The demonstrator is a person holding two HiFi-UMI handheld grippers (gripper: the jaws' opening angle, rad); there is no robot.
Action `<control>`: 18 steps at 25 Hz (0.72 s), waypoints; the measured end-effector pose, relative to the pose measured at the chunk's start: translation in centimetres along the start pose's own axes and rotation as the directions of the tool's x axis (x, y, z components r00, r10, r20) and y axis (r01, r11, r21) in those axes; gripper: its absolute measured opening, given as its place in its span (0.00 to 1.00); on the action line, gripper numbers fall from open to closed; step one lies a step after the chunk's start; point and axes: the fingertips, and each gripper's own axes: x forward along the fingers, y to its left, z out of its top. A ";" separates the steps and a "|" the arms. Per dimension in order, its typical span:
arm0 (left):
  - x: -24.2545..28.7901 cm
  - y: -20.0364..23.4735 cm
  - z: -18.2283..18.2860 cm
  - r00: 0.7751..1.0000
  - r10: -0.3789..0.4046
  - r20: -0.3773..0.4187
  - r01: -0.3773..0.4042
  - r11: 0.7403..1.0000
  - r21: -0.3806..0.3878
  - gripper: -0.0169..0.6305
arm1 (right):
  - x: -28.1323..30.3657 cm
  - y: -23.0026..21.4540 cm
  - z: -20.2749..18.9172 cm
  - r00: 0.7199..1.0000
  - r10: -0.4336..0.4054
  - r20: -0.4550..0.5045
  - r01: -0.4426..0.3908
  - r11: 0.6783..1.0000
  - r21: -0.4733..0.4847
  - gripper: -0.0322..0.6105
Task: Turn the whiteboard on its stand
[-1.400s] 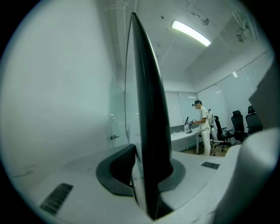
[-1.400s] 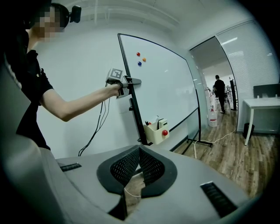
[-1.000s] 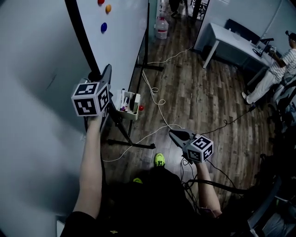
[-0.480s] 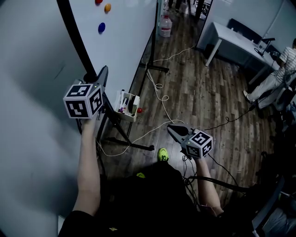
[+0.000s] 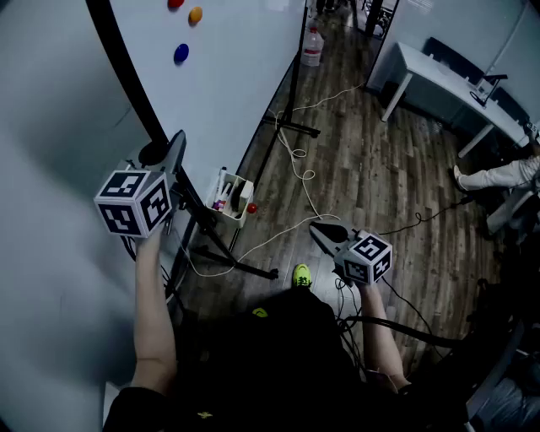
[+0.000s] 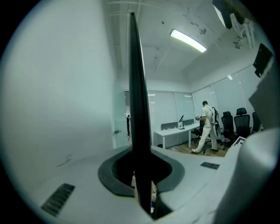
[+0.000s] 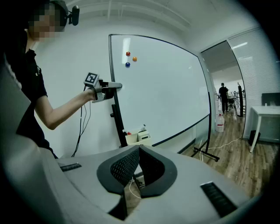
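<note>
Head view shows your left gripper (image 5: 171, 150) has slid left with the whiteboard (image 5: 228, 76), so the board is turning on its stand (image 5: 221, 243). Its jaws have just been closing and pinch the black edge (image 6: 139, 109), arm stretched forward, nearly level. Your right gripper (image 5: 327, 230) hangs low, jaws pressed together, empty.

Left gripper (image 5: 175, 145): grey shell, dark pads, and a white left cube (image 5: 131, 202) with black square markers at the rear. Right gripper (image 5: 321, 229): same build, with a matching right cube (image 5: 368, 258). Its pads (image 7: 124, 166) show a fine mesh texture, and ribbed black strips (image 7: 216, 199) are set into the grey shell. Black cables (image 7: 81, 124) run from the left gripper. Person wears a black short-sleeved top (image 7: 28, 83), yellow-green shoes (image 5: 292, 293) and a dark head camera (image 7: 70, 13).
</note>
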 end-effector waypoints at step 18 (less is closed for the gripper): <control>-0.9 -0.4 1.4 0.998 -0.033 0.044 0.034 0.999 -0.020 0.13 | -0.4 2.6 1.6 0.998 0.046 0.036 -0.046 0.999 -0.002 0.04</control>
